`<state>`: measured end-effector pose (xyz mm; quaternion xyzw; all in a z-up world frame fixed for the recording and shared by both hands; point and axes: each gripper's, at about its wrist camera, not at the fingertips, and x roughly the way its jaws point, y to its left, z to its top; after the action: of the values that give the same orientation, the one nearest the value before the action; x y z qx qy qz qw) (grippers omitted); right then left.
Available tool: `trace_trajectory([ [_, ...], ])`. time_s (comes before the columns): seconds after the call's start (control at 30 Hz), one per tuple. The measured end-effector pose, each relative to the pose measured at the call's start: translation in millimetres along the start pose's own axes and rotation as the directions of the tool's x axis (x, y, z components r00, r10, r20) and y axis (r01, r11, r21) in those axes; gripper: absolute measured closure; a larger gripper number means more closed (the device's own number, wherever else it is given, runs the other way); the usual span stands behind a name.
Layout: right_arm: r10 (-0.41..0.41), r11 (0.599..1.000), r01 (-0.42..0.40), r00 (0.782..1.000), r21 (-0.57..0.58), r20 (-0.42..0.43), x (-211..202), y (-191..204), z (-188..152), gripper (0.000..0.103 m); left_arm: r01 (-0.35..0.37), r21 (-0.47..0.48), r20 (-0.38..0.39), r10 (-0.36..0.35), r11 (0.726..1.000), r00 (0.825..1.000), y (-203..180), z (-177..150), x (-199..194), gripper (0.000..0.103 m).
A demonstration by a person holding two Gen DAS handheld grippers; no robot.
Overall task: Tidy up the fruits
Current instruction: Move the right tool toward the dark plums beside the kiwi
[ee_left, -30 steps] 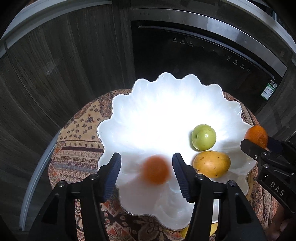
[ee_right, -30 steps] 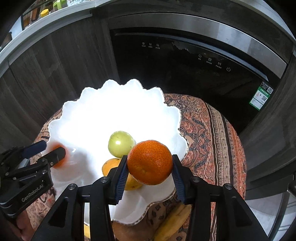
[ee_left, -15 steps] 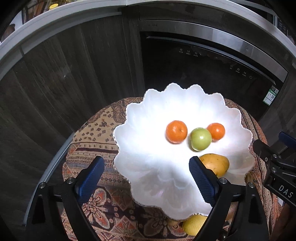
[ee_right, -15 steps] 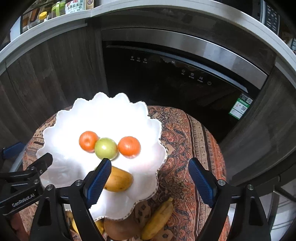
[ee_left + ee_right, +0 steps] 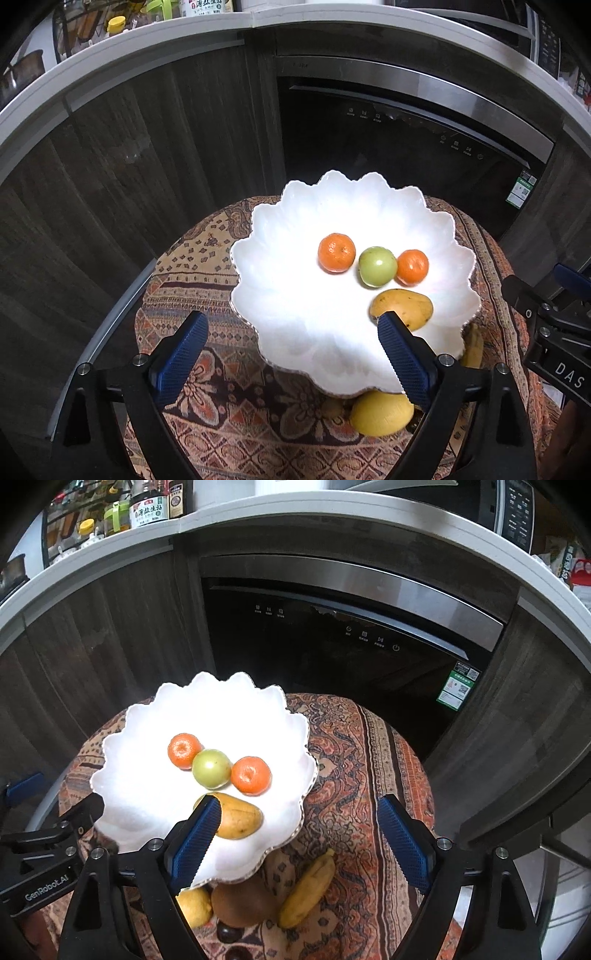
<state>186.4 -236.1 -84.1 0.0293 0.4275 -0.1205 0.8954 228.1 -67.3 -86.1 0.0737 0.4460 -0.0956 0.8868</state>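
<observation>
A white scalloped bowl (image 5: 303,221) stands on a round table with a patterned cloth (image 5: 207,251). In it lie two oranges (image 5: 336,252) (image 5: 412,266), a green fruit (image 5: 377,266) between them and a yellow mango (image 5: 402,307). The bowl also shows in the right wrist view (image 5: 147,723) with the oranges (image 5: 184,750) (image 5: 250,775), green fruit (image 5: 211,768) and mango (image 5: 238,820). My left gripper (image 5: 291,354) is open and empty above the bowl's near rim. My right gripper (image 5: 295,840) is open and empty above the bowl's right edge.
On the cloth under the bowl's near rim lie a lemon (image 5: 380,413), a banana (image 5: 306,888), a brown kiwi (image 5: 242,904) and dark small fruits (image 5: 227,932). Dark wood cabinets and a black built-in appliance (image 5: 351,642) stand behind the table, below a white counter.
Both grippers have let go of their oranges, which now lie in the bowl beside the green fruit. Both grippers opened wide and pulled back and up from the bowl.
</observation>
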Motion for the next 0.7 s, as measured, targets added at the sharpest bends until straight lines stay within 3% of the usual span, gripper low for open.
trace_trajectory([
  [0.7,0.050,0.999,-0.049,0.997,0.016,-0.050,-18.8,-6.3,-60.0,0.016,-0.017,0.027,0.003,0.017,0.999,1.000,-4.2,-59.7,-27.2,0.009],
])
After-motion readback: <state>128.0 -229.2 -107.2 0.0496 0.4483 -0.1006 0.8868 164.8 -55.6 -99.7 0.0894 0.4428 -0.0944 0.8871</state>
